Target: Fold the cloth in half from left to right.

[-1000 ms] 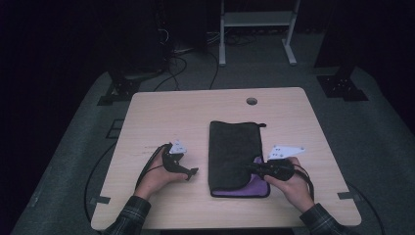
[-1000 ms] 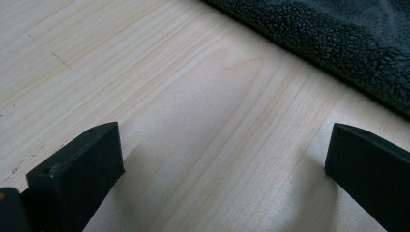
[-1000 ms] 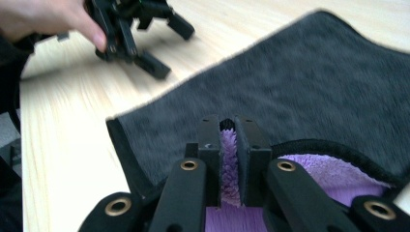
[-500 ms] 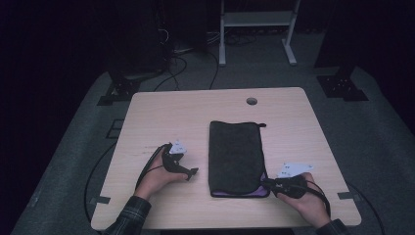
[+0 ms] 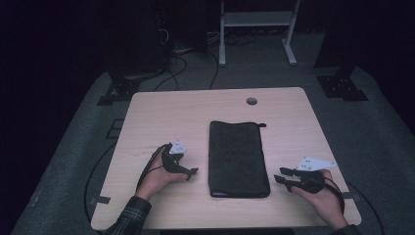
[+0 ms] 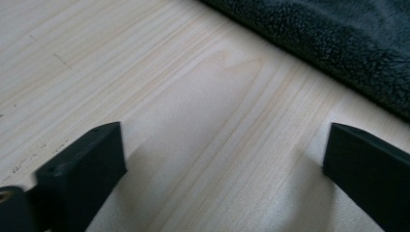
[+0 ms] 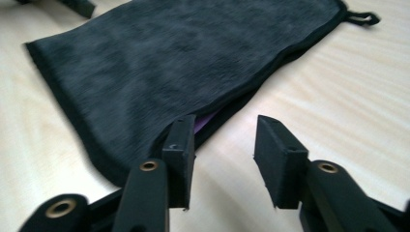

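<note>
A: Our folded dark towel [image 5: 238, 157] lies flat mid-bench, a purple layer peeking out at its near corner. Our right gripper [image 5: 286, 177] sits just off that corner; its jaws have just been opening, with nothing between them.

B: And our left gripper [image 5: 190, 174] rests beside the towel's other long edge, jaws wide apart over bare wood.

A: We should withdraw level, without snagging the hem.

B: The pale wooden bench [image 5: 166, 115] stands on grey carpet in a dark room.
</note>
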`<state>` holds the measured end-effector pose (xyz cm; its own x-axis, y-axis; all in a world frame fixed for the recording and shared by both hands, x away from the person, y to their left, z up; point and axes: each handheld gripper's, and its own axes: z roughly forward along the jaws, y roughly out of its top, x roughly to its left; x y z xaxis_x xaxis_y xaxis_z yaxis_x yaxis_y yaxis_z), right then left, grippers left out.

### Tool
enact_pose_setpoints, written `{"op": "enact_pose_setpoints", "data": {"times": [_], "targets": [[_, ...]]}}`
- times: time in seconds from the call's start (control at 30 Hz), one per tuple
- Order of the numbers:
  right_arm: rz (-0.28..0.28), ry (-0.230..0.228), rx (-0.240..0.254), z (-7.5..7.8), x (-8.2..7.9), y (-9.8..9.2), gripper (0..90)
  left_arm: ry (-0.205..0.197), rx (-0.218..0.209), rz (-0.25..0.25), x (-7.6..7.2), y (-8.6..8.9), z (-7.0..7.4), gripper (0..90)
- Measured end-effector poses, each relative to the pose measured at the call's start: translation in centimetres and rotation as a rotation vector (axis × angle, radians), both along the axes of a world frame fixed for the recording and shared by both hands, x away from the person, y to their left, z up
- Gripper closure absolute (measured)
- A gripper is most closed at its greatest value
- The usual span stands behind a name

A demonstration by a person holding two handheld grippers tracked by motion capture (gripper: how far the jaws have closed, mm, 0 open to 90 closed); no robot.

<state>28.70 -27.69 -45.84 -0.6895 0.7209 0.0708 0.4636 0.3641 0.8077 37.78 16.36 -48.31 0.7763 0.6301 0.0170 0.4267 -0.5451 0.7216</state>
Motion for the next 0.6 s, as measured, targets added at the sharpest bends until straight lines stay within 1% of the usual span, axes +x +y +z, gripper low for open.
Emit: {"op": "enact_pose_setpoints", "data": {"times": [0.1,0.2,0.27,0.3,0.33,0.37,0.43,0.47,0.53,0.6], "targets": [[-0.011,-0.008,0.002,-0.1,1.5,0.1,55.8,-0.010,-0.011,-0.001,0.0,0.1,0.1,8.4],[-0.018,-0.013,0.002,-0.1,2.8,0.3,54.9,-0.025,-0.031,-0.002,0.1,0.2,0.1,21.1],[-0.024,-0.012,0.013,0.0,3.7,0.4,54.5,-0.028,-0.037,-0.003,0.2,0.2,0.2,28.5],[-0.027,-0.011,0.014,0.0,4.2,0.5,54.4,-0.028,-0.037,-0.014,0.4,0.2,0.3,32.5],[-0.031,-0.011,0.015,0.1,4.8,0.5,54.2,-0.026,-0.038,-0.015,0.5,0.2,0.4,37.9],[-0.033,-0.010,0.013,0.1,5.1,0.6,54.1,-0.021,-0.038,-0.008,0.6,0.2,0.4,39.9],[-0.033,-0.005,0.009,0.1,6.1,0.7,53.7,-0.022,-0.046,0.005,1.0,0.1,0.6,47.4],[-0.036,0.004,0.014,0.1,6.7,0.8,53.5,-0.022,-0.046,0.008,1.2,0.0,0.8,50.5],[-0.029,0.004,0.013,0.2,7.6,0.9,53.2,-0.021,-0.049,0.009,1.6,-0.3,1.2,54.9],[-0.025,0.003,0.011,0.4,8.6,1.1,52.0,-0.033,-0.051,0.008,2.2,-0.7,1.6,56.0]]}}
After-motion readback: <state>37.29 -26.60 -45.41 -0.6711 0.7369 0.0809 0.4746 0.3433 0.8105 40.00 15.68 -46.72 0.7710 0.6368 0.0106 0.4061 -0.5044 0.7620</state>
